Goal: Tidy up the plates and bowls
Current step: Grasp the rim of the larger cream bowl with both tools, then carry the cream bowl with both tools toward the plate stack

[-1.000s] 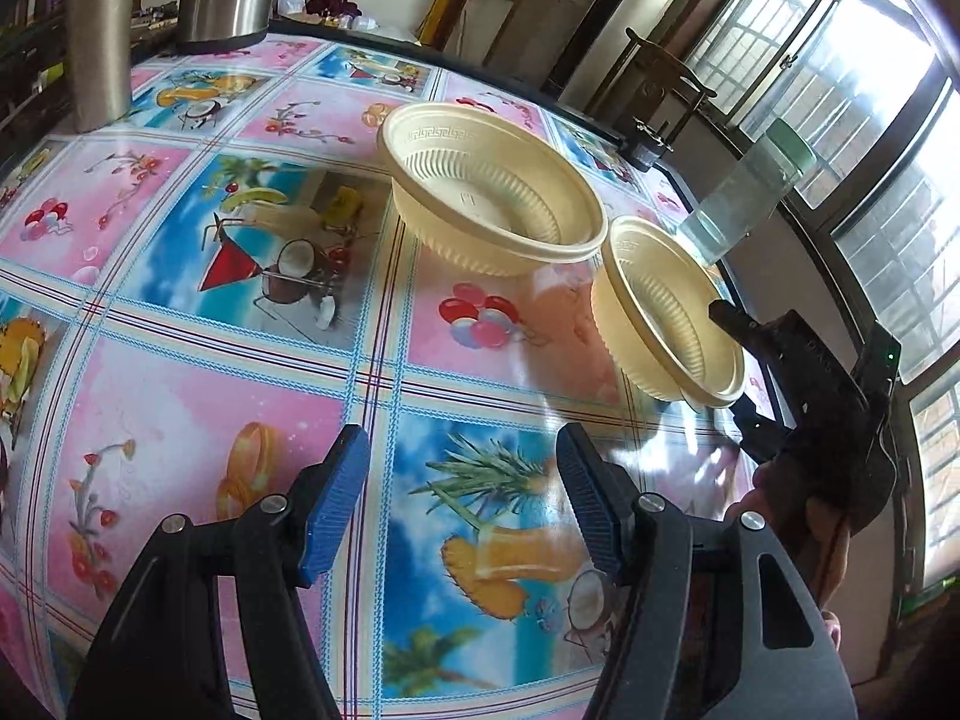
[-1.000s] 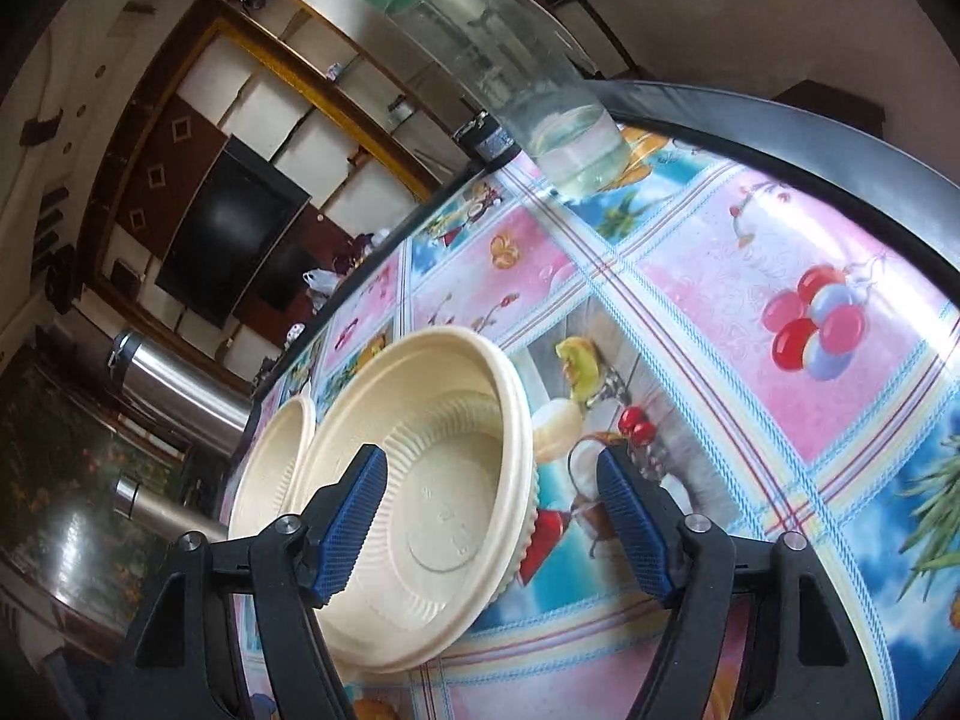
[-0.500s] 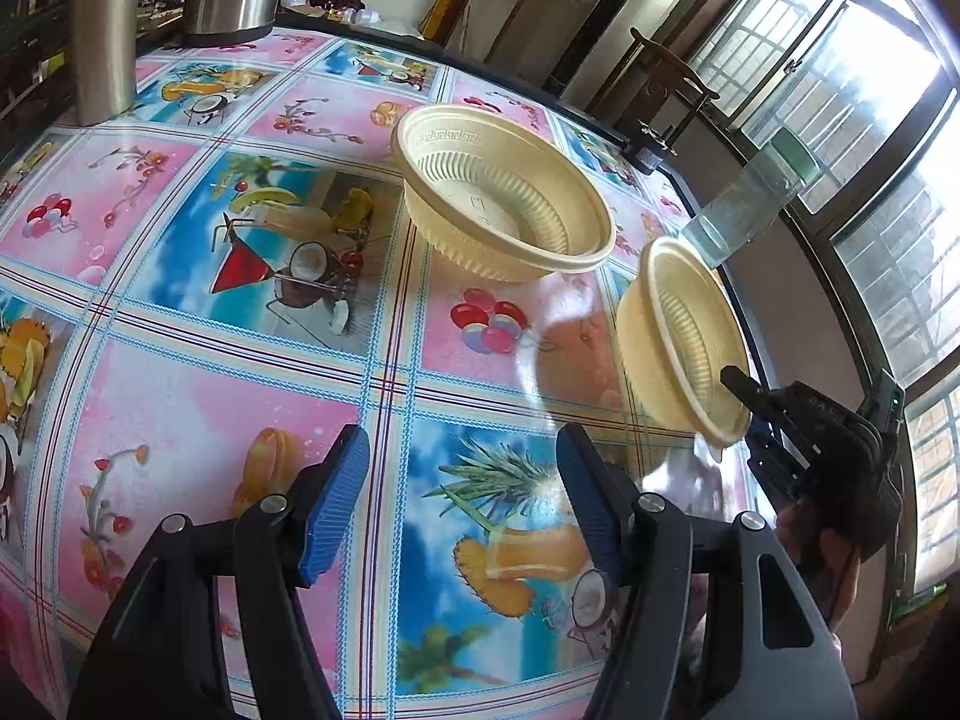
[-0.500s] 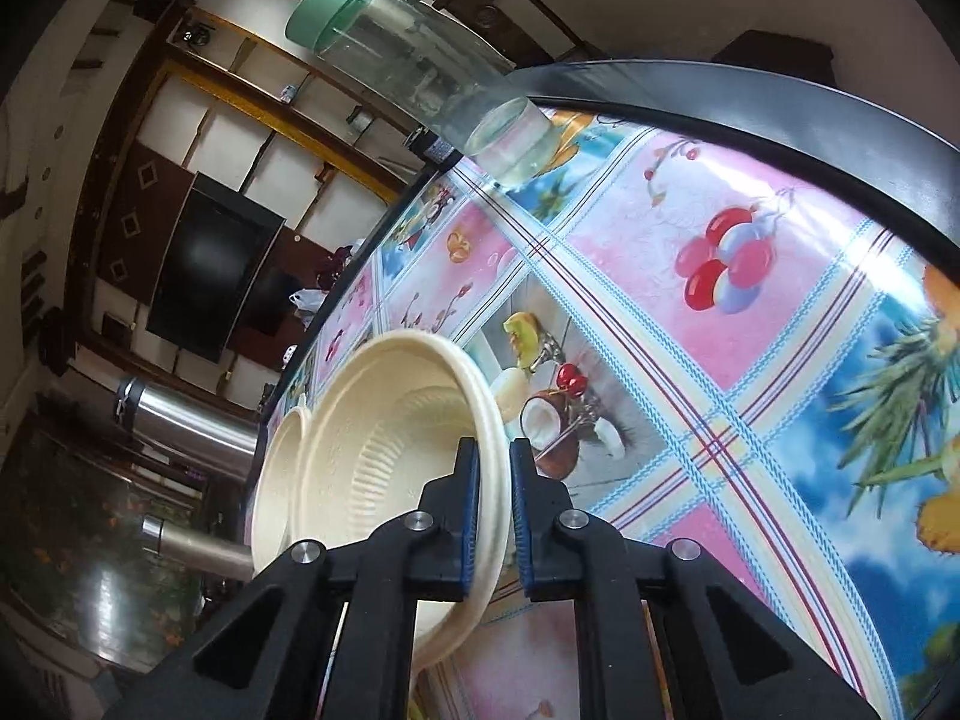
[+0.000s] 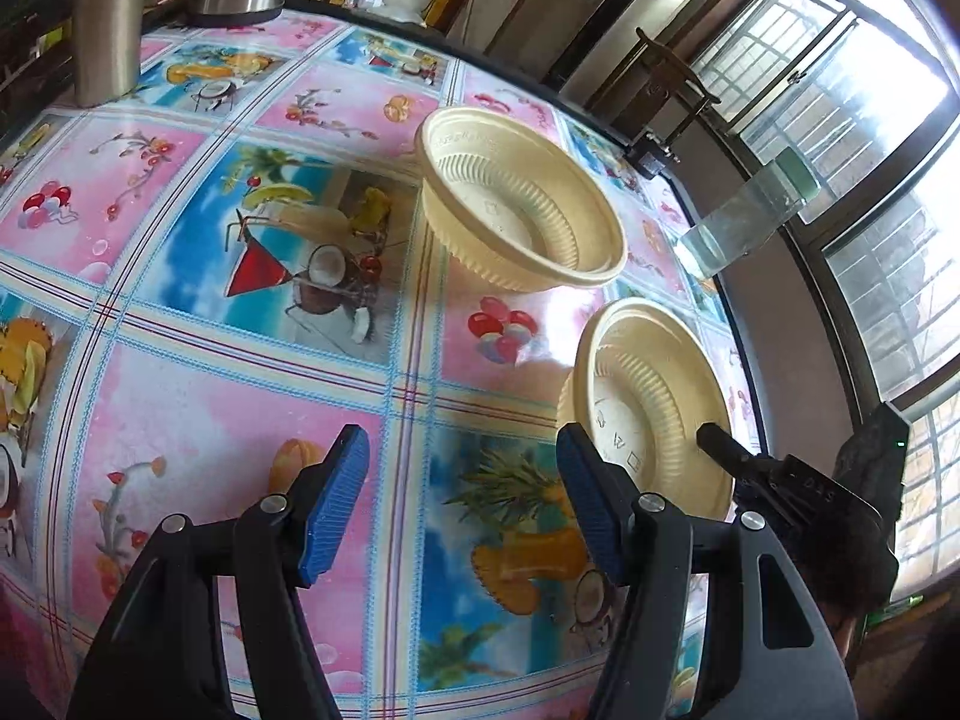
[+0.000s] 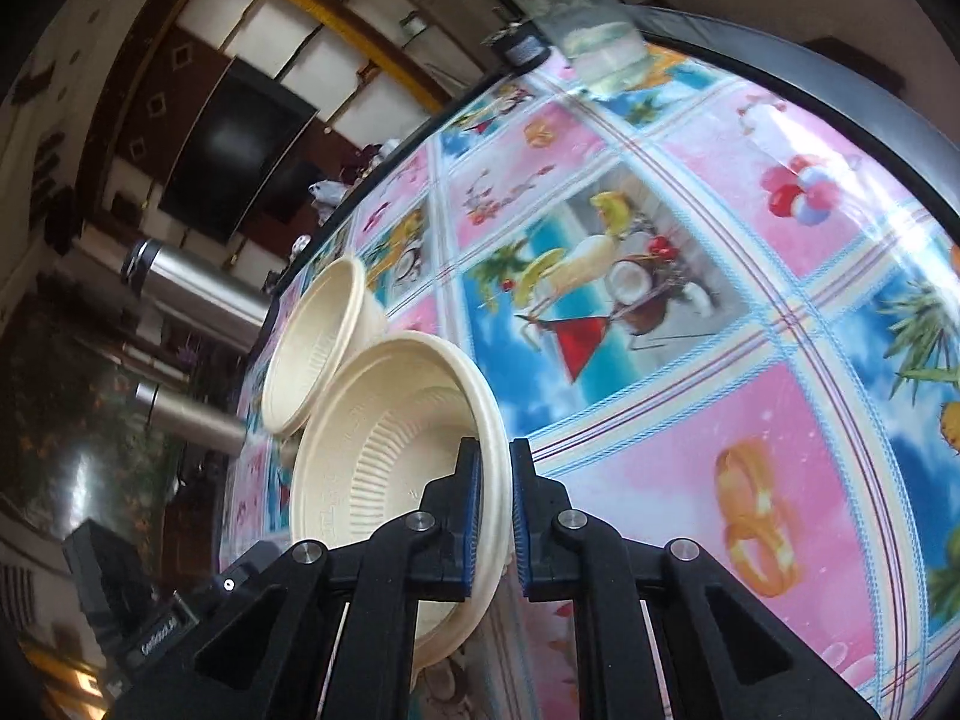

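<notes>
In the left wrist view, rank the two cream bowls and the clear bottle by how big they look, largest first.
1. The far bowl, resting flat on the table.
2. The near bowl, tilted up in the right hand-held gripper. These two look like the same kind of bowl, so the tilt may explain the difference.
3. The clear bottle, plainly smallest.

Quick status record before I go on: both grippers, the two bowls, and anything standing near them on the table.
right gripper: shut on the rim of the near bowl, which is tilted
left gripper: open, holding nothing, above the tablecloth
far bowl: upright on the table, apart from the near bowl, nothing inside
water bottle: at the table edge, beyond the bowls
steel flasks: two, at the far side of the table
stacking: not yet done
</notes>
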`<state>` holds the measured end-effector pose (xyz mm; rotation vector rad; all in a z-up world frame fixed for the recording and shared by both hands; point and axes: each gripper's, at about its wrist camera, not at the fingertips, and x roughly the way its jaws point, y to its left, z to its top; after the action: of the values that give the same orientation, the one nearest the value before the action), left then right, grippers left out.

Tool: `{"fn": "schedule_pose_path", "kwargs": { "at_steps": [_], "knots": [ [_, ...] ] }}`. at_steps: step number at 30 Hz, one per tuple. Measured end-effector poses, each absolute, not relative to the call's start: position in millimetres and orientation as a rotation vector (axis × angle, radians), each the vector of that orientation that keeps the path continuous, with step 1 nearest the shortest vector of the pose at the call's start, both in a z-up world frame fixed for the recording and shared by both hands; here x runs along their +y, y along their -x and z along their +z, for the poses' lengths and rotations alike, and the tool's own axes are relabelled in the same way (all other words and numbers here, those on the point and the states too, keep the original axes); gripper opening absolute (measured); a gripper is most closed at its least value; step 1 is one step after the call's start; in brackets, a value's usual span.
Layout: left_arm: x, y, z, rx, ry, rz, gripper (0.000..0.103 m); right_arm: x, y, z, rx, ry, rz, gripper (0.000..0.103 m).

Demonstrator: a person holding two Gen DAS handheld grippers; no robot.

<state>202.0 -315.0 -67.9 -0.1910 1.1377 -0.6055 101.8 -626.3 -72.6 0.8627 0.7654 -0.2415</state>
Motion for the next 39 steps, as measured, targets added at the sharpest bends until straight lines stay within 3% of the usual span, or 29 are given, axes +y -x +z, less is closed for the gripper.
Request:
{"fn": "schedule_pose_path", "kwargs": {
  "at_steps": [18,21,23,25,28,31,33,38,39],
  "knots": [
    [-310.7,-208.1,-79.4,1.249,0.250,-0.657,0.065,-571.0,-102.8,-63.6,0.794,-0.749,-0.121,0.010],
    [-313.2,-206.7,-81.0,1.254,0.243,-0.667,0.064,-579.5,-100.8,-68.5,0.796,-0.794,-0.134,0.015],
    [-314.2,-205.7,-79.9,1.243,0.230,-0.665,0.057,-588.8,-98.6,-72.5,0.793,-0.842,-0.128,0.016],
    [-316.1,-204.9,-80.5,1.245,0.216,-0.673,0.037,-593.1,-97.3,-73.6,0.786,-0.862,-0.128,0.018],
    [-321.1,-202.8,-83.5,1.260,0.204,-0.699,0.018,-592.8,-97.3,-73.7,0.785,-0.872,-0.117,0.021],
    [-322.4,-200.1,-81.8,1.253,0.203,-0.722,0.012,-592.1,-96.5,-70.4,0.766,-0.886,-0.097,0.025],
    [-321.0,-199.8,-78.4,1.235,0.204,-0.725,0.008,-593.2,-93.2,-68.0,0.747,-0.897,-0.083,0.036],
    [-321.4,-200.6,-76.7,1.226,0.204,-0.732,0.007,-589.6,-91.8,-63.9,0.761,-0.882,-0.084,0.036],
    [-321.6,-200.5,-76.8,1.227,0.202,-0.733,0.007,-588.0,-91.9,-63.8,0.769,-0.871,-0.096,0.032]
  ]
}}
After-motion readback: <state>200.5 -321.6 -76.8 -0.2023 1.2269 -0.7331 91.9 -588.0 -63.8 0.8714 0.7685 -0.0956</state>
